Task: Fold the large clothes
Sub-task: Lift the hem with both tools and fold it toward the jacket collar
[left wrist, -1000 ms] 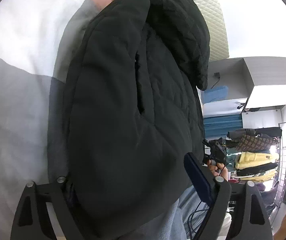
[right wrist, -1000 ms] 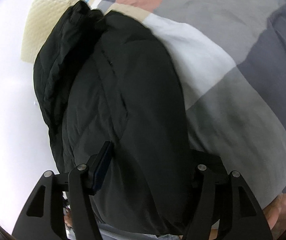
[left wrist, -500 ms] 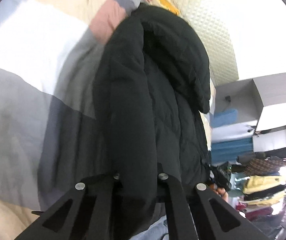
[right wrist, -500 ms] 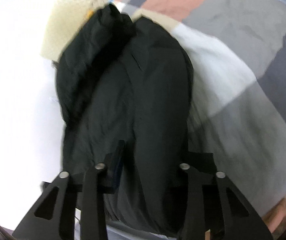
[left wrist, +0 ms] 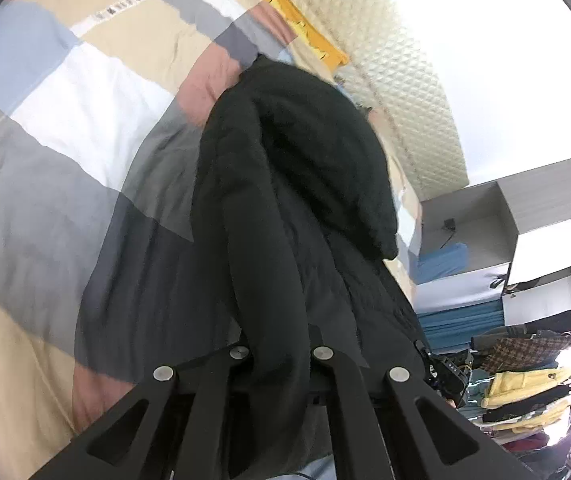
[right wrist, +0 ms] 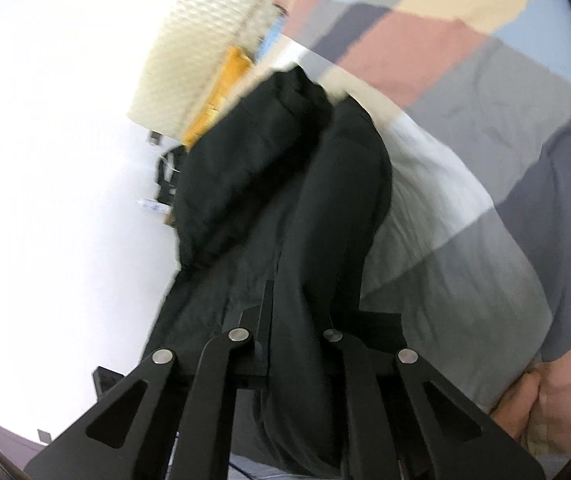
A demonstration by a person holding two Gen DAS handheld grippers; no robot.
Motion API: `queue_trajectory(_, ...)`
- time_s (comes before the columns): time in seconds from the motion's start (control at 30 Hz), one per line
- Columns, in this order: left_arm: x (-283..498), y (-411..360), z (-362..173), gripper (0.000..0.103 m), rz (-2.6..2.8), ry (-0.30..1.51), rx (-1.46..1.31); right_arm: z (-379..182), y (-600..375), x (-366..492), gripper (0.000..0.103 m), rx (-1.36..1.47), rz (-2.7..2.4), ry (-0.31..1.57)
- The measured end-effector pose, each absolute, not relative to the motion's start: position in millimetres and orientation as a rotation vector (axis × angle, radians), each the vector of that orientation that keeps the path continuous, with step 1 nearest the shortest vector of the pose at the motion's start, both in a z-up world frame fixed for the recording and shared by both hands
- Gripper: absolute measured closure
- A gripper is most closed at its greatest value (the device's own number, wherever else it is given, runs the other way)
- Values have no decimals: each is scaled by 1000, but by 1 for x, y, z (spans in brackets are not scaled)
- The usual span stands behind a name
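A black quilted jacket point(left wrist: 285, 184) lies lengthwise on the checked bedspread point(left wrist: 65, 120), its hood end toward the headboard. My left gripper point(left wrist: 279, 354) is shut on a thick fold of the jacket's near hem, which bulges up between the two black fingers. In the right wrist view the same jacket point(right wrist: 285, 184) runs away from me, and my right gripper point(right wrist: 287, 334) is shut on another fold of the near hem. Both held edges are lifted off the bed. The pads are buried in the fabric.
A cream quilted headboard point(left wrist: 397, 64) and an orange pillow point(left wrist: 297, 16) stand at the far end. A clothes rack point(left wrist: 525, 364) with hanging garments and a grey cabinet point(left wrist: 525, 216) are at the right. A hand point(right wrist: 541, 408) shows at the lower right of the right wrist view.
Both grippers went from wide open around the hem to shut on it, then rose. More of the bedspread and headboard has come into view, and the jacket's near end is pulled up.
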State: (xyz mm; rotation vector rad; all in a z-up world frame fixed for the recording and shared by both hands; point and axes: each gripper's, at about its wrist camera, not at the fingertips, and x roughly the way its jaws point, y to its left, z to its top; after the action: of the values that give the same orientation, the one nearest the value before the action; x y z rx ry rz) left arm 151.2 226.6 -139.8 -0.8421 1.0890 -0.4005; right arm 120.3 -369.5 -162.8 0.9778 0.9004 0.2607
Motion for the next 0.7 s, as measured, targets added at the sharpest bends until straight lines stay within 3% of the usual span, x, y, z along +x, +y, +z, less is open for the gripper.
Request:
queue_trajectory(0.17, 117, 229, -99, 101, -429, 1017, -811, -127, -372, 105, 97, 970, 314, 818)
queue_trajectory(0.7, 9, 244, -41, 100, -485, 909, -801, -63, -386, -12, 98, 964, 453, 638)
